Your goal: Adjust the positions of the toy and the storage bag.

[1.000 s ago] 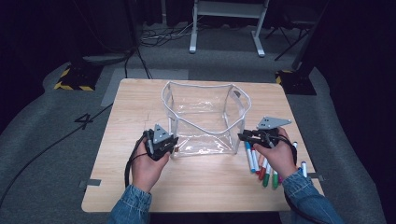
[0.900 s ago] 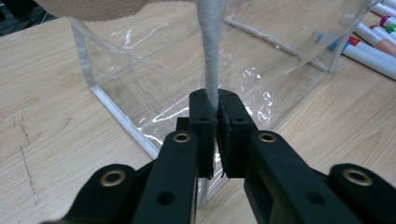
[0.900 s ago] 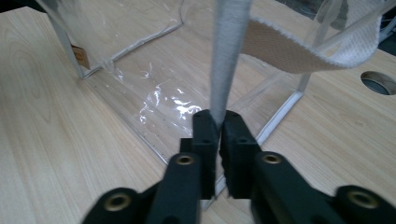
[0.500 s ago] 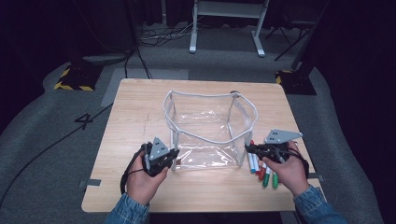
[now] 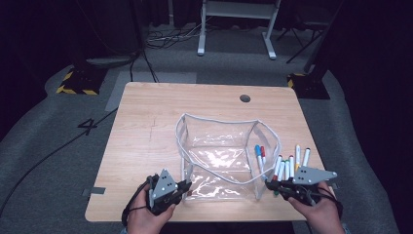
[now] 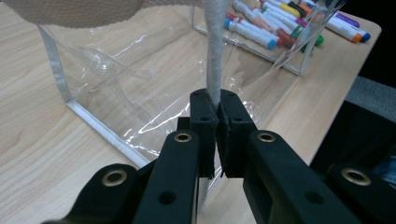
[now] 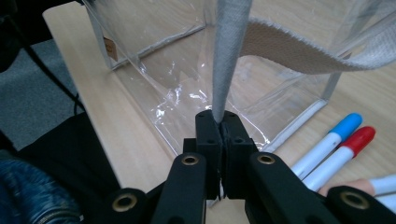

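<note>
Clear plastic pouch (image 5: pixel 221 161) is stood near the bench's (image 5: pixel 146 122) front edge, its grey trim pinched at both near corners: by the clamped left gripper (image 5: pixel 184 186) and the clamped right gripper (image 5: pixel 271 183). Both hands are held low over the front edge, beside the markers (image 5: pixel 287 165).

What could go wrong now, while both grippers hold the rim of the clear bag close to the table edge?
1. The left gripper and right gripper pinch only the thin rim tape; it may slip out.
2. The clear bag lies near the table edge; another pull might drag it off.
3. The markers lie against the bag and may roll.
</note>
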A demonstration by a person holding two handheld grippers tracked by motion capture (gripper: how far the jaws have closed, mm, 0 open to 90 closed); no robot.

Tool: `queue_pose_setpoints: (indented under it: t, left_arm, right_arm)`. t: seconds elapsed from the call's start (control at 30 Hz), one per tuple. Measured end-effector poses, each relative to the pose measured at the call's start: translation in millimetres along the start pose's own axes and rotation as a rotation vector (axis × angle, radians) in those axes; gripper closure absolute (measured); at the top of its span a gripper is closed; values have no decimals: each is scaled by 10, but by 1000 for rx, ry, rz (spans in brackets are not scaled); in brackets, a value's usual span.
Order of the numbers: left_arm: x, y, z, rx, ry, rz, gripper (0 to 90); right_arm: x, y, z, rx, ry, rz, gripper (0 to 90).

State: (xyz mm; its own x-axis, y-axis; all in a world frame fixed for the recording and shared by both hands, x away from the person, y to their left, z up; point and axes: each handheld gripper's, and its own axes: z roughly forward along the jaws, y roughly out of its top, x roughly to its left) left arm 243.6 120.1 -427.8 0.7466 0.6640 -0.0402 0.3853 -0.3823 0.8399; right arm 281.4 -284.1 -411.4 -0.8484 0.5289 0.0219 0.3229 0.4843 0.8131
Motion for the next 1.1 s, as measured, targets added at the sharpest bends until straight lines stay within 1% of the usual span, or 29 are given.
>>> queue_pose_setpoints:
  t: [0.03,0.1,0.13,0.17,0.23,0.3,0.33,0.37,0.4,0.43,0.47,0.5,0.53,0.57,0.6,0.67,0.7,0.73,0.77,0.8,0.83,0.87,0.9,0.93,0.97,1.0,1.03,1.1]
  left_arm:
    - [-61,-13,-23,3,-9,10,853]
    - [-144,-30,-42,15,-24,23,850]
    - [-144,-30,-42,15,-24,23,849]
    - [-205,-54,-43,18,-40,27,845]
    - [-245,-79,-43,13,-55,27,832]
    - [-249,-82,-50,13,-58,26,819]
    - [-243,-82,-59,5,-63,23,786]
    - [-230,-80,-71,-5,-74,14,786]
    - [-216,-75,-84,-12,-84,4,682]
    - [-208,-71,-94,-17,-90,-3,682]
    - [-182,-63,-123,-26,-105,1,643]
    - [-158,-60,-146,-44,-136,-18,601]
    - [-119,-58,-184,-53,-179,-42,585]
    - [-119,-58,-184,-53,-179,-42,571]
    - [-71,-62,-234,-46,-180,-39,551]
    - [-33,-62,-283,-39,-150,-26,537]
    - [-33,-62,-283,-39,-150,-26,531]
    - [-1,-57,-323,-36,-138,-23,529]
    - [27,-47,-356,-40,-128,-26,529]
    - [82,-23,-409,-47,-90,-32,517]
    - [118,-10,-427,-52,-56,-35,513]
    - [118,-10,-427,-52,-56,-35,507]
    - [209,15,-439,-35,30,-14,505]
    - [209,15,-439,-35,30,-14,500]
    - [267,29,-418,-27,76,-8,500]
    - [314,37,-393,-22,105,-3,482]
    - [365,42,-361,-19,119,-7,482]
    - [480,41,-286,-19,133,-26,453]
  right_arm:
    - [66,-56,-57,-3,7,6,881]
    - [123,-100,-104,-3,9,7,881]
    - [123,-100,-104,-3,9,7,881]
    - [196,-142,-156,1,7,9,881]
    - [234,-159,-187,6,-1,8,880]
    - [245,-160,-199,10,-4,3,880]
    - [245,-159,-214,20,-2,12,864]
    - [245,-159,-214,20,-2,12,864]
    - [216,-156,-229,6,11,31,788]
    - [216,-156,-229,6,11,31,788]
    - [209,-157,-237,19,19,44,754]
    - [186,-165,-271,32,24,52,692]
    - [170,-170,-294,42,25,62,672]
    - [170,-170,-294,42,25,62,672]
    - [130,-183,-347,46,15,74,644]
    - [82,-194,-407,48,-8,80,620]
    - [82,-194,-407,48,-8,80,620]
    - [37,-205,-462,36,-34,87,609]
    - [37,-205,-462,36,-34,87,609]
    - [-11,-217,-510,29,-62,102,598]
    - [-30,-223,-526,25,-73,108,596]
    - [-30,-223,-526,25,-73,108,596]
    - [-92,-249,-565,19,-105,124,590]
    - [-92,-249,-565,19,-105,124,590]
    - [-114,-262,-576,19,-115,129,586]
    - [-194,-315,-604,20,-144,149,577]
    - [-194,-315,-604,20,-144,149,577]
    - [-286,-378,-638,22,-180,171,563]
